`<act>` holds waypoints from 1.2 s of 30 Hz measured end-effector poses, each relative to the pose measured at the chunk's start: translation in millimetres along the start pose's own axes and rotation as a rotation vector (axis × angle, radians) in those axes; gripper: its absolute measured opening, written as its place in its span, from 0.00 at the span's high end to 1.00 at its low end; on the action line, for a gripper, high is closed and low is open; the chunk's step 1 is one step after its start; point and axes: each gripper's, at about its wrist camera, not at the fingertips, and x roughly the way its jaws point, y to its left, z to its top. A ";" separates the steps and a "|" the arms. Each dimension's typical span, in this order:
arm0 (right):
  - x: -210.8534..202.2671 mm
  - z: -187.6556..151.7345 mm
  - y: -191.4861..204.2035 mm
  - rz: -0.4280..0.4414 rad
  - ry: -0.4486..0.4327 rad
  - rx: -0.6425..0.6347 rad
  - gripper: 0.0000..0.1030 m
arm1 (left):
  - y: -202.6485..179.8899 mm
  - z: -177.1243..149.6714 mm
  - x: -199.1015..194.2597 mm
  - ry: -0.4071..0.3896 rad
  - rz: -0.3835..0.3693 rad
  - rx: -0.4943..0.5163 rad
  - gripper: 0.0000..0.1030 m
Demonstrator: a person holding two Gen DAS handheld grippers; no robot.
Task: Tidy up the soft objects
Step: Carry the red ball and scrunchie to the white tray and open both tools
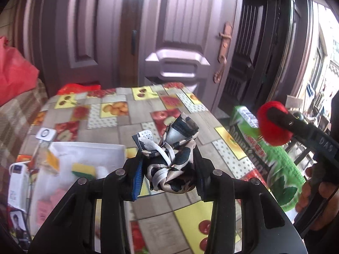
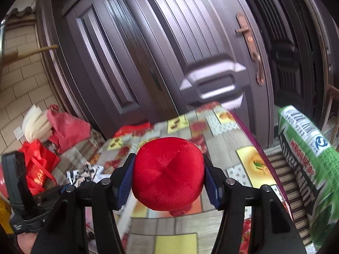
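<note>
Carry step. Your left gripper [image 1: 169,169] had its fingers clamped on a knotted black-and-white patterned fabric bundle [image 1: 169,160], held between them above the fruit-print surface [image 1: 135,127]. Your right gripper [image 2: 168,175] fingers pinched a round red plush cushion [image 2: 167,173]. Next: probably the white bin [image 1: 89,148], left of the left fingers.

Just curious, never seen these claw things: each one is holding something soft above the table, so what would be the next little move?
Probably carry the patterned scarf in the left gripper over to the white bin, since a sponge already lies there.
</note>
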 end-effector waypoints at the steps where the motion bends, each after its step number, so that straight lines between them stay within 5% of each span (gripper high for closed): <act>1: -3.8 2.4 3.4 -0.004 -0.016 -0.004 0.42 | 5.9 -1.3 -6.0 -0.008 0.001 -0.004 0.62; 16: -67.5 22.0 62.6 -0.012 -0.228 -0.022 0.42 | 71.3 -4.7 -86.3 -0.126 0.032 -0.022 0.62; 36: -81.5 11.6 112.2 0.030 -0.259 -0.054 0.42 | 132.3 -15.3 -127.1 -0.154 0.102 -0.065 0.62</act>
